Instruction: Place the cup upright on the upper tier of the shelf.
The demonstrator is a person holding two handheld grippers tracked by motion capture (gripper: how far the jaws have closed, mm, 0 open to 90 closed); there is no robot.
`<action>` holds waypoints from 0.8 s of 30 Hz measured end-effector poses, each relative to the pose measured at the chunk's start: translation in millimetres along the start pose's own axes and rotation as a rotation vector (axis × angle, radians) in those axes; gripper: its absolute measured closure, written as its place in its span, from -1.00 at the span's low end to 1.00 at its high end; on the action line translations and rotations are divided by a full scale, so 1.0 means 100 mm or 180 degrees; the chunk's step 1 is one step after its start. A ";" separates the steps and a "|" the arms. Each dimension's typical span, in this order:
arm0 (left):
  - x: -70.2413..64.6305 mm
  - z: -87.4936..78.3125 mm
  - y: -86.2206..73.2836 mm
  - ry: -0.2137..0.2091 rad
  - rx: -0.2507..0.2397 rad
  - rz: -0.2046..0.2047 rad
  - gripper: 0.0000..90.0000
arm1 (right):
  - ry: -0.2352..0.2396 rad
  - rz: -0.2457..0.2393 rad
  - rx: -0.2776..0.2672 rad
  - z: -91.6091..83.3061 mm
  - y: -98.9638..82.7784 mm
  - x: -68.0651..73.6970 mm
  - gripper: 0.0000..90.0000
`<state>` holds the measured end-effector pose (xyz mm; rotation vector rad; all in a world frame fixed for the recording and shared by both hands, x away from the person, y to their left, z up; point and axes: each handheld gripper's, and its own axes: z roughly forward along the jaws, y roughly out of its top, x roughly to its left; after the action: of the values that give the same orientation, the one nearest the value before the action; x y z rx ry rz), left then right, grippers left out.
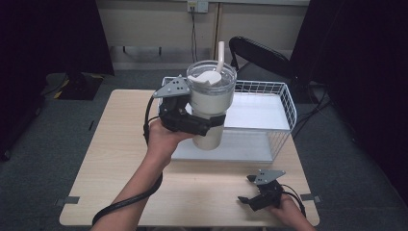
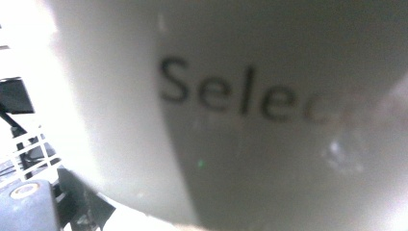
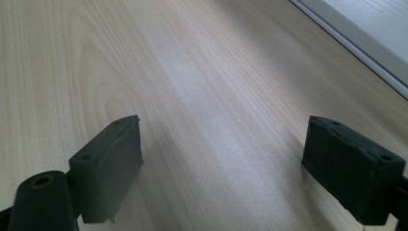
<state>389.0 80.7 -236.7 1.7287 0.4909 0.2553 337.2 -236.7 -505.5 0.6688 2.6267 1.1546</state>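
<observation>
A cream tumbler (image 1: 208, 103) with a clear lid and a white straw (image 1: 220, 56) hangs upright in the air over the front edge of the white wire basket (image 1: 284, 103). My left gripper (image 1: 199, 122) is shut on the tumbler's lower body, jaws on either side of it. In the left gripper view the tumbler's wall (image 2: 250, 125) is very close and blurred, with dark lettering on it. My right gripper (image 1: 246, 190) rests low over the table's near right corner; in the right gripper view it (image 3: 226, 168) stands open, with bare wood between its pads (image 3: 108, 166).
The wooden table (image 1: 110, 159) carries the basket at its back right, standing on a white tray (image 1: 240, 149). The tray's edge (image 3: 365, 53) crosses the right gripper view's top right. A dark chair (image 1: 260, 53) stands behind the table. A cable trails from each gripper.
</observation>
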 end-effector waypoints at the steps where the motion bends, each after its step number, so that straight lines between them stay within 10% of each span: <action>1: 0.01 0.01 0.02 0.0011 -0.0003 0.0012 -0.80 | 0.0001 0.0001 0.0000 0.00 0.00 0.00 -0.71; 24: 0.21 0.32 0.20 0.0098 0.0024 0.0041 -0.80 | 0.0002 -0.0001 0.0003 0.00 0.00 0.00 -0.71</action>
<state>424.8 59.4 -226.2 1.7380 0.5040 0.2898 337.2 -236.8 -505.4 0.6682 2.6279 1.1535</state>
